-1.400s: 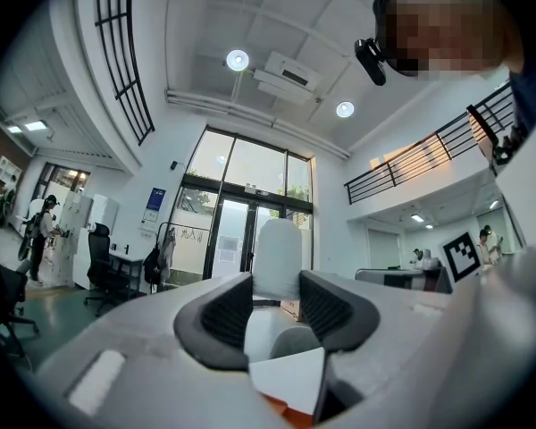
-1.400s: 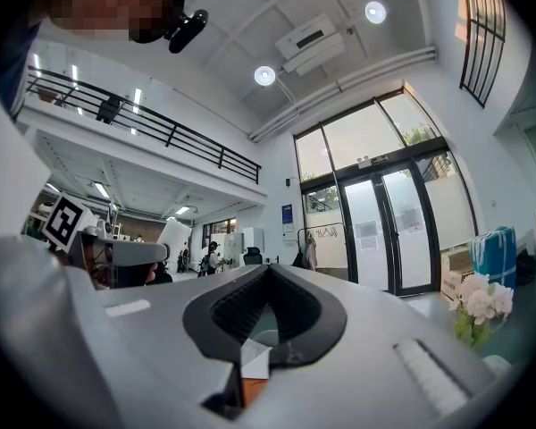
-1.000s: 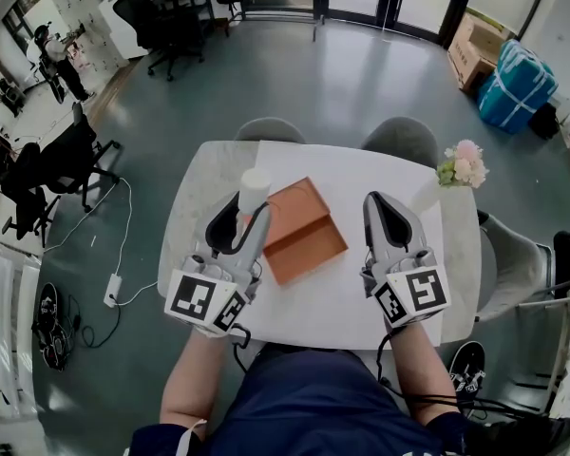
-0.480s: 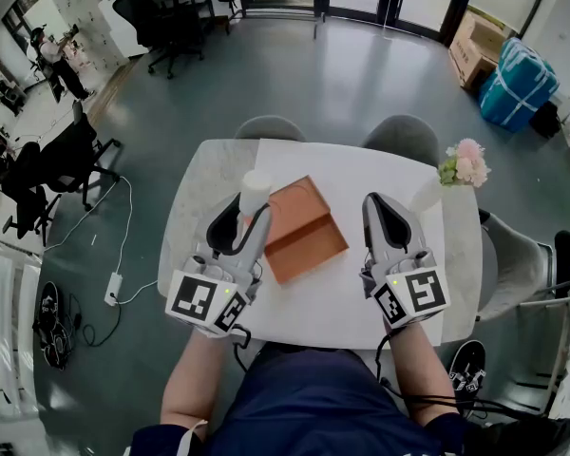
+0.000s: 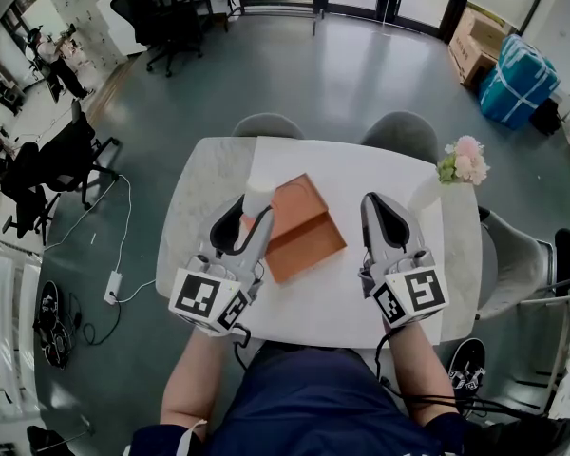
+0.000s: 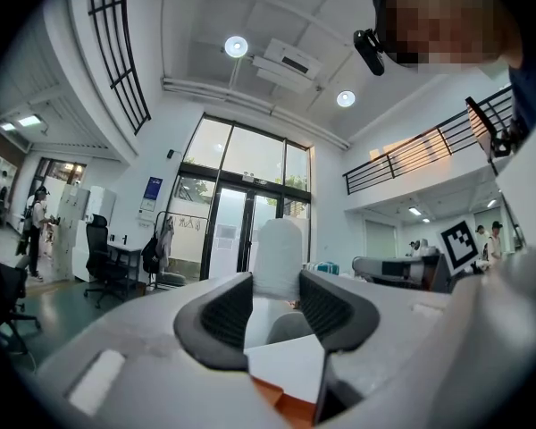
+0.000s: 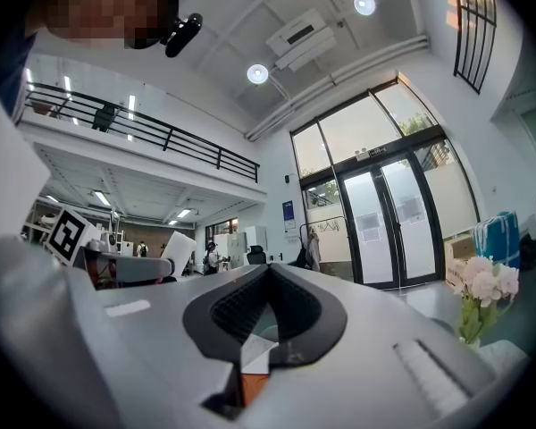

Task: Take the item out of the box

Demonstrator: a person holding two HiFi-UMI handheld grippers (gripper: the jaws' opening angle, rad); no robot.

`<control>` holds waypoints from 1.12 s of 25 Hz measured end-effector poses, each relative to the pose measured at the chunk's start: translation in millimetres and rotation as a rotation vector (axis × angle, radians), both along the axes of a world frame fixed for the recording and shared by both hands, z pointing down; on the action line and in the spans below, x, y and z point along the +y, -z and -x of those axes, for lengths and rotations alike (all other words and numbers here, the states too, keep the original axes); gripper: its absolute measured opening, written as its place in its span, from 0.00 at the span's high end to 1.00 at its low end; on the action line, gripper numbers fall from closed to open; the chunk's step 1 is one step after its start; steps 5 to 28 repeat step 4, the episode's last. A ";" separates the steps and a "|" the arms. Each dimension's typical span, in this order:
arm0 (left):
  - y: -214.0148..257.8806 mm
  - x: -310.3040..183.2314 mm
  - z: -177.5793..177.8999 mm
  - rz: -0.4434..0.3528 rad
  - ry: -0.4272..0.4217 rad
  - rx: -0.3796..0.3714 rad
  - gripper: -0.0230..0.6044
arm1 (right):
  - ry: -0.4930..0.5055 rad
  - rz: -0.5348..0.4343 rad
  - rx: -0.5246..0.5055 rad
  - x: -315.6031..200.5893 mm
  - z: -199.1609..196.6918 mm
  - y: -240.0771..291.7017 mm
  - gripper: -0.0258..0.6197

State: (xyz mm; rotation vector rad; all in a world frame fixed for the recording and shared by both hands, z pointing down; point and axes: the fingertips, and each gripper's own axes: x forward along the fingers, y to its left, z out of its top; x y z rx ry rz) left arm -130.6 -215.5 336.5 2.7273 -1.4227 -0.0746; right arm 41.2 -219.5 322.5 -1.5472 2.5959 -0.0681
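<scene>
Holds the item [image 6: 279, 256] — a plain white cylinder — upright in the left gripper [image 5: 253, 209], closed on its lower flanks from both sides. Carries it just beside the far left corner of the orange box [image 5: 309, 245], apparently clear of the open box in the head view, though hard to say whether raised off the counter [image 5: 342, 297] or resting on it. Probably gripped low and upright so as to lift straight out without catching the box wall or tipping over. Points the left gripper level and away from the body, with the forearm reaching in from the near edge of the counter and the marker cube at the end nearest the body. Parks the right gripper [image 5: 373, 200] to the right of the box, near it but not touching, shut and empty, likewise level and pointing away — likely placed out of the lifting path, yet close enough to steady the box if needed. Judging by all this, mostly through with the extraction; only setting the item down somewhere on the counter left to do.
</scene>
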 end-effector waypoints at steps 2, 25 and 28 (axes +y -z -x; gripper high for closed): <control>-6.8 -0.3 -3.3 0.011 -0.002 -0.005 0.69 | 0.000 0.002 -0.001 0.0 -3.0 -1.9 0.96; -13.1 -0.8 -6.1 0.024 0.000 -0.007 0.69 | 0.000 0.004 -0.002 -0.3 -6.0 -3.8 0.96; -13.1 -0.8 -6.1 0.024 0.000 -0.007 0.69 | 0.000 0.004 -0.002 -0.3 -6.0 -3.8 0.96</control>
